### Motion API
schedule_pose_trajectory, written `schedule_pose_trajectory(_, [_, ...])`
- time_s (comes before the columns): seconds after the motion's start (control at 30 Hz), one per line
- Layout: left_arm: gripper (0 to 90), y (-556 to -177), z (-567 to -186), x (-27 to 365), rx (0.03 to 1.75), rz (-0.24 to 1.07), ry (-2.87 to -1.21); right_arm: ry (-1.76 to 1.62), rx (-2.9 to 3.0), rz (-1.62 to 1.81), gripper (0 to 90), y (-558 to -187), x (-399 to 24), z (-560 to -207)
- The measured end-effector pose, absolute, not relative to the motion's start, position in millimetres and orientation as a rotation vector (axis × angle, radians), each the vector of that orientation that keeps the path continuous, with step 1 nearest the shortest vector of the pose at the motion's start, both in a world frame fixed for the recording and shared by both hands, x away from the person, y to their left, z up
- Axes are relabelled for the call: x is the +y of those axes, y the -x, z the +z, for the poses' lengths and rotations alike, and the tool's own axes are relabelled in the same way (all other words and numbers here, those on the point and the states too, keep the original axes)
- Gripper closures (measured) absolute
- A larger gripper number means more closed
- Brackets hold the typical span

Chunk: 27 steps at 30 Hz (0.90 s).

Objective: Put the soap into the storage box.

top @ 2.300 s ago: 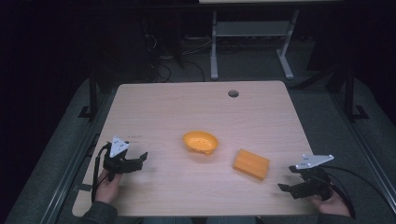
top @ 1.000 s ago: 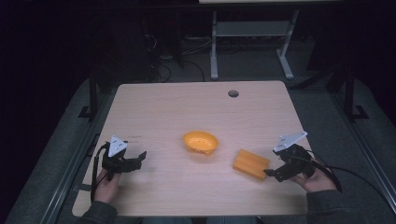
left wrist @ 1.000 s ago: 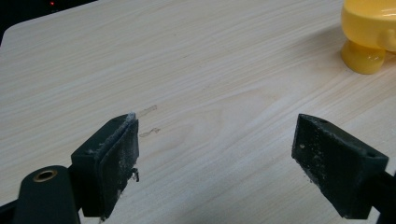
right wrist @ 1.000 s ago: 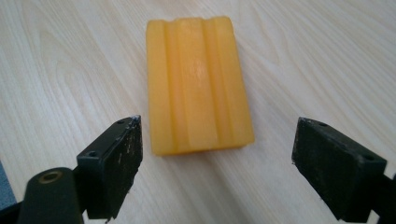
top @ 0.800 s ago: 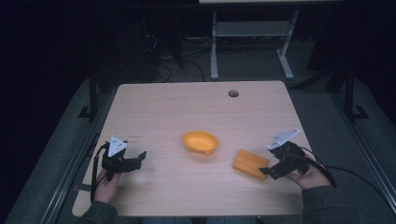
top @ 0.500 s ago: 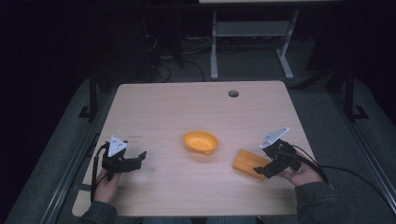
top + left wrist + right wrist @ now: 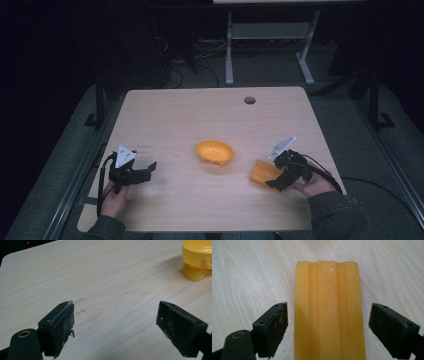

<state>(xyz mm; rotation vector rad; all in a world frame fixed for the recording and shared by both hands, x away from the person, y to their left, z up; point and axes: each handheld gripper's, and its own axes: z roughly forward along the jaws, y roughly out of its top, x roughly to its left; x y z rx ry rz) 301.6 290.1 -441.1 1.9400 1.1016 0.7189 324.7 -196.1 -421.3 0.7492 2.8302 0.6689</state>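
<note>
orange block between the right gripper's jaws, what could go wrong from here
The right gripper is open around the orange block, with the left jaw nearer than the right; closing unevenly could push the block sideways. Its surface looks smooth and ridged, so the pads might slip. The yellow bowl sits close by, so a swing toward it may knock it.

Black claws [image 7: 276, 183] with scuffed pads, grey three-cornered plates, black cables, grey sleeves [image 7: 334, 215].

i see a pale wood-grain tabletop [image 7: 165, 115] with a round hole [image 7: 249, 100] near its far edge. on it lie a yellow bowl [image 7: 214, 152] at the middle and an orange ridged block [image 7: 263, 173] just to its right.
</note>
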Motion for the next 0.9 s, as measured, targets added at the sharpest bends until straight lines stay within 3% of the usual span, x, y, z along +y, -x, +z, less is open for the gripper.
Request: schedule_pose_trajectory(0.9, [14.1,-301.6,-440.5,289.6,1.099,0.715,-1.938,-0.701,2.903,0.520,18.3,-337.5,-176.5,-442.6])
